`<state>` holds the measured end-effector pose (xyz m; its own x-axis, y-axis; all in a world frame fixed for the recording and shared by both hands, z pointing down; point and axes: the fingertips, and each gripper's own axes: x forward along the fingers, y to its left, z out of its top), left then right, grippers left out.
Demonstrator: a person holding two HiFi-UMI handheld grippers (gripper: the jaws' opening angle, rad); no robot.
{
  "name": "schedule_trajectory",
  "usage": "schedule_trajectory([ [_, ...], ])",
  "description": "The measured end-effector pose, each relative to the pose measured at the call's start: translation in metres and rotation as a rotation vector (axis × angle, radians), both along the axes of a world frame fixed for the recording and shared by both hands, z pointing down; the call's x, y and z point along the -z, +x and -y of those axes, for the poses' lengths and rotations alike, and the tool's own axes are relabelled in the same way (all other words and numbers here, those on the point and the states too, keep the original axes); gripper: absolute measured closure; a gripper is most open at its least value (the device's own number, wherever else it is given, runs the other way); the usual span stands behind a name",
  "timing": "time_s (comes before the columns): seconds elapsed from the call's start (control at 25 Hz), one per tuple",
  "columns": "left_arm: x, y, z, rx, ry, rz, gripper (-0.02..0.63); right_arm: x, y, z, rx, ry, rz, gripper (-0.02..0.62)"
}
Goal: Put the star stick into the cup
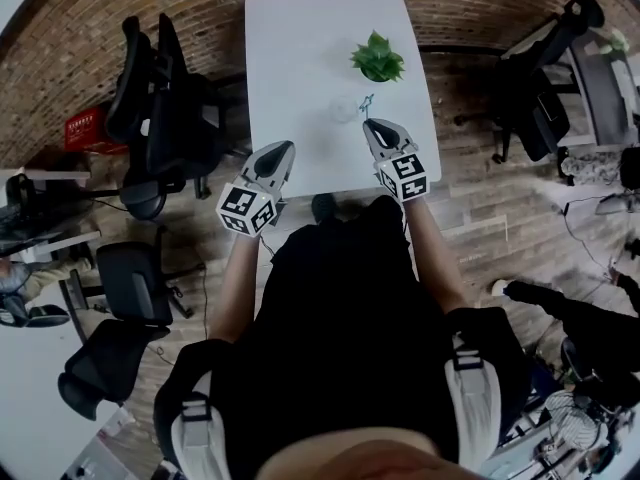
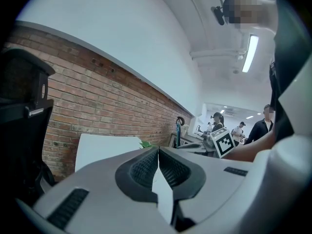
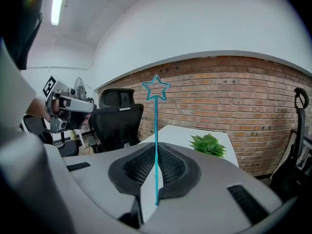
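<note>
The star stick (image 3: 156, 130) is a thin blue rod with an outlined star on top. It stands upright between the jaws of my right gripper (image 3: 156, 155), which is shut on it. In the head view that gripper (image 1: 370, 125) hovers over the white table (image 1: 300, 48), with the stick (image 1: 367, 103) just right of a clear cup (image 1: 343, 109). My left gripper (image 1: 287, 148) is held above the table's near edge, to the left of the cup. Its jaws (image 2: 158, 152) are shut with nothing between them. Neither gripper view shows the cup.
A small green plant (image 1: 378, 60) stands behind the cup on the table's right side and also shows as the plant (image 3: 208, 145) in the right gripper view. Black office chairs (image 1: 160, 118) stand left of the table. A brick wall (image 3: 234, 96) lies beyond it.
</note>
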<state>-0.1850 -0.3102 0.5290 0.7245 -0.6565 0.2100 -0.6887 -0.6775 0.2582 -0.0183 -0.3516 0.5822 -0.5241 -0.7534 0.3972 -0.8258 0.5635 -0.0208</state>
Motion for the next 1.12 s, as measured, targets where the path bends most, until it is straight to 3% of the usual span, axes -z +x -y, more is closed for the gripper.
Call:
schedule_trajectory([
  [0.16, -0.003, -0.003, 0.010, 0.005, -0.004, 0.009, 0.581, -0.004, -0.002, 0.013, 0.005, -0.004, 0.006, 0.581],
  [0.56, -0.013, 0.004, 0.026, 0.104, -0.028, -0.019, 0.581, -0.010, -0.002, 0.051, 0.083, -0.029, 0.036, 0.581],
  [1.12, -0.022, -0.004, 0.039, 0.224, -0.070, -0.002, 0.581, -0.018, -0.026, 0.095, 0.202, -0.049, 0.066, 0.581],
])
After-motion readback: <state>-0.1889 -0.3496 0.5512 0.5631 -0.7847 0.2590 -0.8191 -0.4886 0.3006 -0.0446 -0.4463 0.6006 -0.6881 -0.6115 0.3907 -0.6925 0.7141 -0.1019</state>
